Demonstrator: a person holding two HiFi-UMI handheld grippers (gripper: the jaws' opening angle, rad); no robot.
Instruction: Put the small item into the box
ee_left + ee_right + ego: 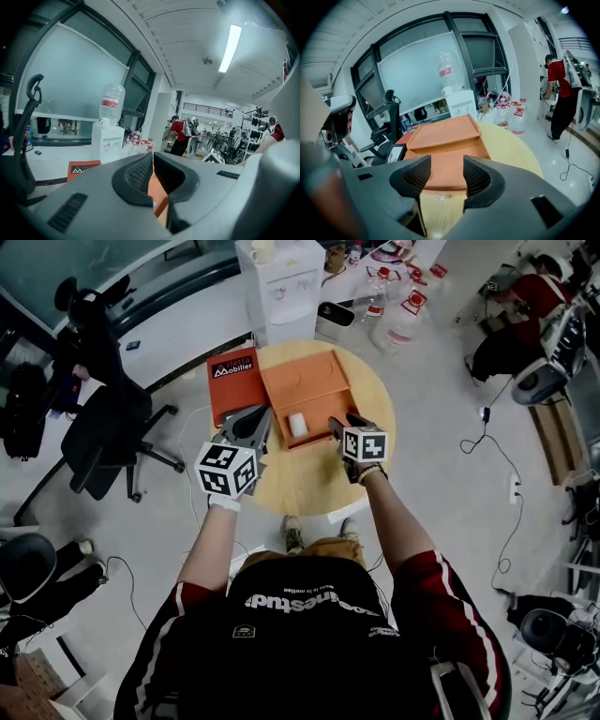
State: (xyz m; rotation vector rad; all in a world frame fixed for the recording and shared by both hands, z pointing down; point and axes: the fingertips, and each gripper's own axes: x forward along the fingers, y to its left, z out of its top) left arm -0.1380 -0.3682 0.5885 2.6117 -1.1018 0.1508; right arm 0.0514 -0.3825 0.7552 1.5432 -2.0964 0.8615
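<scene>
An orange box (323, 407) lies open on the round wooden table (309, 479), its lid folded back. A small white item (298, 424) rests inside the box's tray. My left gripper (255, 420) hovers at the box's left edge; in the left gripper view (152, 161) its jaws are shut with nothing held, and orange shows in a thin slit behind them. My right gripper (339, 426) sits at the box's right front corner. Its jaws (446, 171) stand open and empty, facing the box (445, 140). The white item is hidden in both gripper views.
A red sleeve with white lettering (232, 381) lies left of the box. Behind the table stand a white water dispenser (279, 287) and several water bottles (398, 315). A black office chair (112, 437) is at the left. A person in red (511, 315) sits at the far right.
</scene>
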